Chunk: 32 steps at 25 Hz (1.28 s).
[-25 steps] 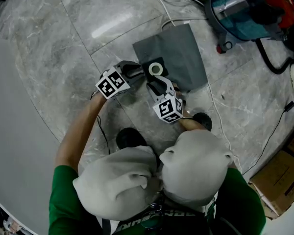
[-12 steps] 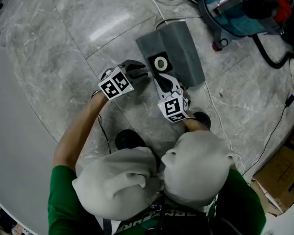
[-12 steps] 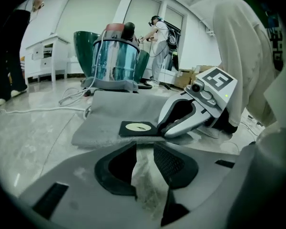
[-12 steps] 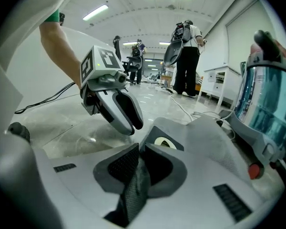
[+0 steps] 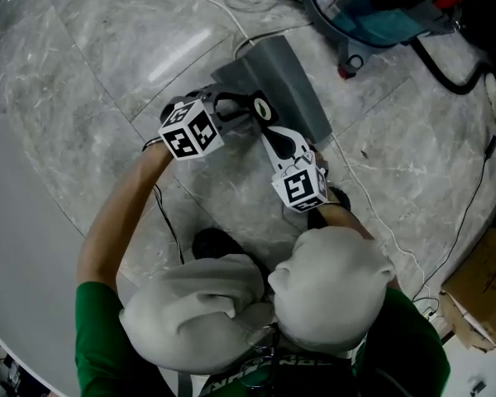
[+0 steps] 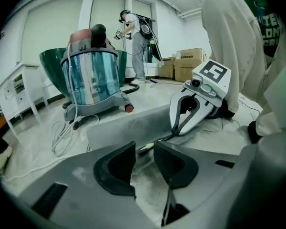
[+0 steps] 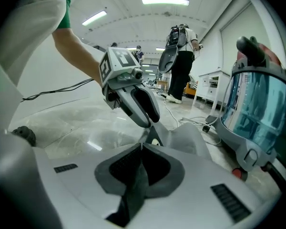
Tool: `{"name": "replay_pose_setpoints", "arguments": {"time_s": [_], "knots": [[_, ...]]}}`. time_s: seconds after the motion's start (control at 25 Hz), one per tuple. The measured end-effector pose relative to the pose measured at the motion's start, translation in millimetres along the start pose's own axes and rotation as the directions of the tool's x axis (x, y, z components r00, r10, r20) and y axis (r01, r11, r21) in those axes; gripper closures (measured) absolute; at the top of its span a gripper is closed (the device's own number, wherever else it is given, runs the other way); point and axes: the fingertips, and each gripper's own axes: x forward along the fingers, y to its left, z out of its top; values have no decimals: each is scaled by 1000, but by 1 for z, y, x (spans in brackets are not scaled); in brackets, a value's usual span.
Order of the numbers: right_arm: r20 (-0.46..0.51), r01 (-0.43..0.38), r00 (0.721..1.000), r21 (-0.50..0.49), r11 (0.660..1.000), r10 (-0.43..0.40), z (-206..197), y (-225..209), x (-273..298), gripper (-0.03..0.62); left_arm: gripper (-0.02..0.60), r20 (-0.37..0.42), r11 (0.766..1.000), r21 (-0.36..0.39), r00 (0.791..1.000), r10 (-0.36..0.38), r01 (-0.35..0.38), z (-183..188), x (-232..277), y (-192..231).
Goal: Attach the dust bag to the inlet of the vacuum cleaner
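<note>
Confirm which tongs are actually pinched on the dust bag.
The right tongs: their jaws have just been closing and now pinch the grey dust bag fabric. The left tongs show a clear gap between jaws.

Green shirt (image 5: pixel 99 329), pale trousers (image 5: pixel 190 313), black shoes (image 5: pixel 213 242).
The shirt is short-sleeved with pale lettering on the chest, and the trousers are light grey; a thin black cable (image 5: pixel 164 217) trails from the left hand (image 5: pixel 153 149).
</note>
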Motion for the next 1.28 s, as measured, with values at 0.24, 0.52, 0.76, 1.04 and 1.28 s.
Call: {"name": "replay_pose_setpoints", "arguments": {"time_s": [0.24, 0.52, 0.76, 1.04, 1.28], "knots": [[22, -48, 999, -18, 999, 49, -5, -8, -11, 580, 478, -120, 994, 86, 991, -60, 71, 2, 16, 6], [46, -52, 998, 69, 996, 49, -12, -27, -14, 583, 486, -187, 985, 101, 975, -117, 138, 4, 25, 7], [97, -49, 995, 211, 976, 29, -2, -36, -17, 580, 495, -146, 992, 59, 984, -102, 112, 21, 32, 16], [70, 46, 995, 280, 959, -68, -10, -53, -10, 580, 497, -128, 995, 30, 988, -91, 96, 28, 37, 21], [82, 83, 990, 293, 952, -112, -11, -55, -5, 580, 497, -150, 995, 40, 985, -80, 87, 25, 39, 23]]}}
